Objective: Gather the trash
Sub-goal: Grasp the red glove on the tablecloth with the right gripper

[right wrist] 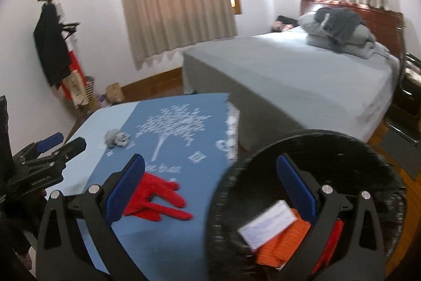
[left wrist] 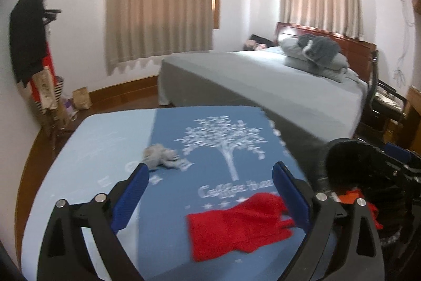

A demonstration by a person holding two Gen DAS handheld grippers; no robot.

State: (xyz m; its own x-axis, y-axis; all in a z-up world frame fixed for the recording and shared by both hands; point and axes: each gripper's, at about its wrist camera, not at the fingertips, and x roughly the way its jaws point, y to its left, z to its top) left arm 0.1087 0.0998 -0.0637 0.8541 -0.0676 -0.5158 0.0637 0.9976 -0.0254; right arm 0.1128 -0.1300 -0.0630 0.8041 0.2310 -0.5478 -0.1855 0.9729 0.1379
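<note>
A red glove (left wrist: 236, 223) (right wrist: 155, 199) lies on the near part of the blue tablecloth (left wrist: 215, 128) (right wrist: 171, 228). A crumpled grey wad (left wrist: 160, 157) (right wrist: 117, 138) lies farther back on the cloth. A black round bin (right wrist: 302, 175) (left wrist: 368, 175) stands at the table's right side, holding a white packet (right wrist: 268, 224) and orange and red items (right wrist: 286, 241). My left gripper (left wrist: 210, 191) is open and empty above the glove; it also shows in the right wrist view (right wrist: 61, 141). My right gripper (right wrist: 210, 183) is open and empty, straddling the bin's left rim.
A bed (left wrist: 276, 80) with a grey sheet and piled bedding (left wrist: 315, 54) stands beyond the table. A coat stand (left wrist: 34, 44) with dark clothes is at the left wall, with a paper bag (left wrist: 82, 98) on the floor. A chair (left wrist: 386, 99) stands at the far right.
</note>
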